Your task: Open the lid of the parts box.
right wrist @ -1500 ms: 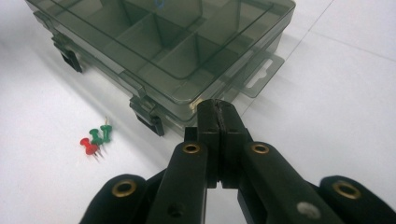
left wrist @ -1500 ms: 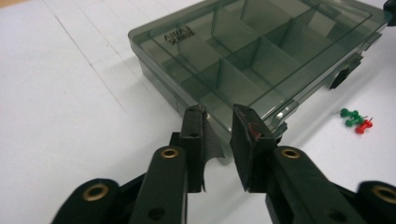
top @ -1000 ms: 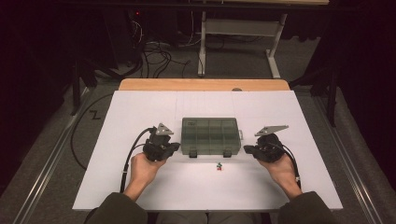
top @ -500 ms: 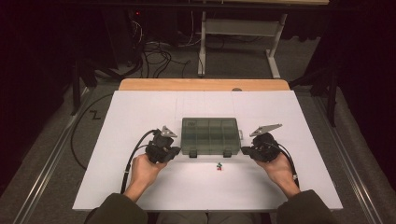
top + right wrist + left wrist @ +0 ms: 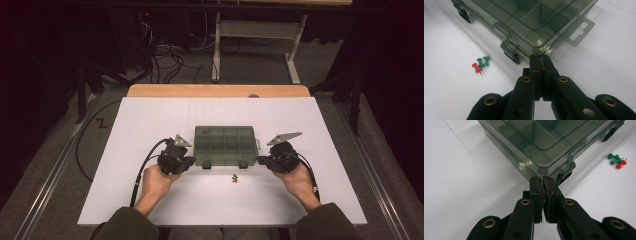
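A smoky clear compartment box [image 5: 225,145] lies closed in the middle of the white table. My left gripper [image 5: 191,163] rests against its front left corner and my right gripper [image 5: 259,161] against its front right corner. In the left gripper view the black jaws [image 5: 542,180] sit together with the tips touching the box [image 5: 541,142] corner. They have just been opening by a hair, with nothing between them. The right gripper [image 5: 540,58] is shut, its tips on the box [image 5: 529,17] corner. Green and red push pins [image 5: 234,178] lie in front of the box.
The white sheet [image 5: 125,140] ends at a wooden table edge [image 5: 220,90] at the back. The box has a hang tab [image 5: 580,31] on its right side and black latches [image 5: 510,51] along its front. Cables and desk legs stand on the floor beyond.
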`<action>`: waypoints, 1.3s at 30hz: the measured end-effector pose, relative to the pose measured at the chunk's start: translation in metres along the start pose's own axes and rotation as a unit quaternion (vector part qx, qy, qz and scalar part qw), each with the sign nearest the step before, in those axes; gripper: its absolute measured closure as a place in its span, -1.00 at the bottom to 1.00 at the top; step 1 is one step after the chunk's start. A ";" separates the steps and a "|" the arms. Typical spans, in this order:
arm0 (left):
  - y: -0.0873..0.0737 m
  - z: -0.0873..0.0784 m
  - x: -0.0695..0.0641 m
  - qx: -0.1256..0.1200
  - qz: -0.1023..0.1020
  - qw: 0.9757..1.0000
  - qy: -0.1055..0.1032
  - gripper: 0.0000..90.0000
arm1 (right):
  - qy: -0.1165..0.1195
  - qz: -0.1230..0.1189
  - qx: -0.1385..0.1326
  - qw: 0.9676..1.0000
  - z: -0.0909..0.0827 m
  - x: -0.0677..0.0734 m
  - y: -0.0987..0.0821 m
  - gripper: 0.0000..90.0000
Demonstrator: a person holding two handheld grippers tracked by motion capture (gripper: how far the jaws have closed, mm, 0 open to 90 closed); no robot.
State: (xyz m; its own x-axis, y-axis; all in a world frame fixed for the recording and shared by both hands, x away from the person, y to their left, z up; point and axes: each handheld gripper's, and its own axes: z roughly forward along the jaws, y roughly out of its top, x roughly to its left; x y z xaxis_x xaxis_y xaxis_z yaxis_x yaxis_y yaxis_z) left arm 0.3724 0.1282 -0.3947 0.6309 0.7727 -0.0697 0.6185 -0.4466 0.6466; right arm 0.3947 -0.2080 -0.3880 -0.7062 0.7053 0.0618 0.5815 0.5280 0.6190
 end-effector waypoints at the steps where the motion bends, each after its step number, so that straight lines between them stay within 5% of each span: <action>1: 0.001 0.000 -0.001 -0.006 -0.003 1.000 0.000 0.82 | 0.000 0.002 -0.004 1.000 -0.001 0.000 0.000 1.00; 25: 0.019 -0.002 -0.007 -0.037 0.005 0.999 0.039 0.05 | 0.006 0.005 -0.023 1.000 -0.012 -0.002 0.009 1.00; 39: 0.027 -0.011 -0.006 -0.062 0.003 0.997 0.043 0.00 | 0.007 0.018 -0.020 1.000 -0.010 -0.006 0.011 0.83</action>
State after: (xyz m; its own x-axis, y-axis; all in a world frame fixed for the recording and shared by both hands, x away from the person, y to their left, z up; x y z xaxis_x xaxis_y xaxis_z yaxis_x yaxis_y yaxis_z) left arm 0.3805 0.1165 -0.3689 0.5890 0.8081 -0.0040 0.5484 -0.3961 0.7364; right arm 0.4011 -0.2107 -0.3739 -0.6915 0.7161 0.0949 0.5898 0.4838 0.6465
